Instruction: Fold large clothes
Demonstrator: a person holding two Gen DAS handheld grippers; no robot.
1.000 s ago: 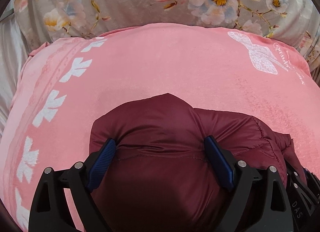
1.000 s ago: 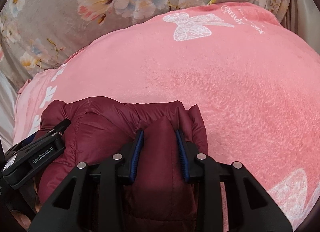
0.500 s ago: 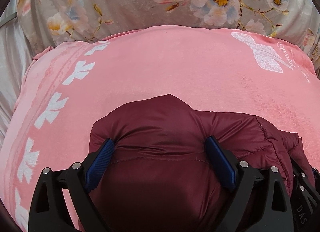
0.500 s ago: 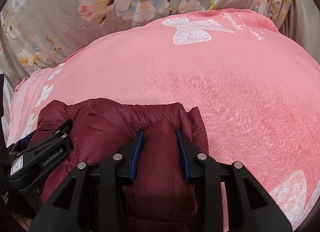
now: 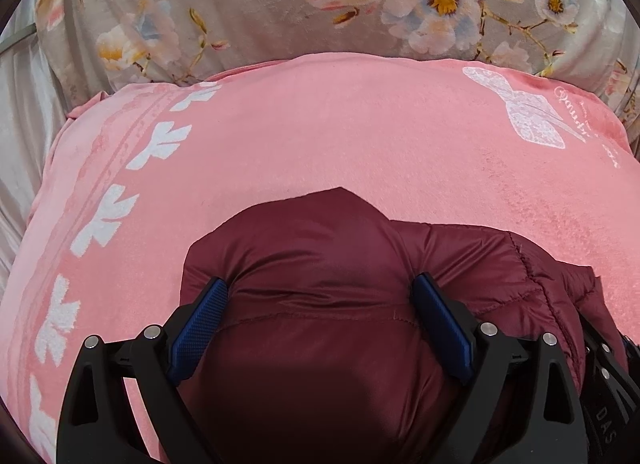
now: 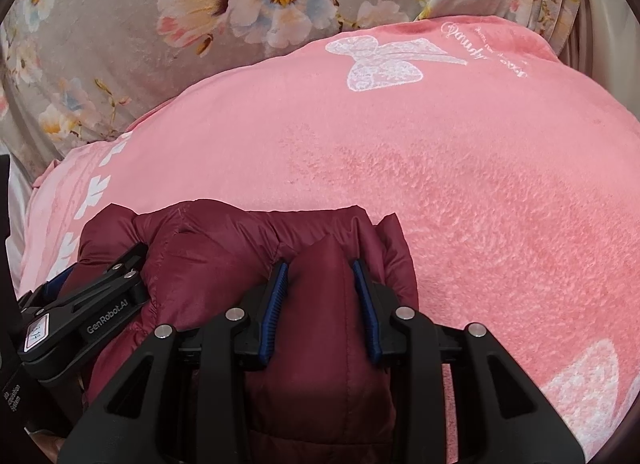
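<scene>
both grippers' fingers pinch the puffy maroon jacket over the pink blanket, unchanged from a second ago; fold not yet laid.

Both grippers are matte black plastic frames with triangular cut-outs and round silver screw heads. The left gripper has ribbed blue pads on its fingers, as does the right gripper. White lettering reads "GenRobot.AI", beside a small white sticker.
</scene>
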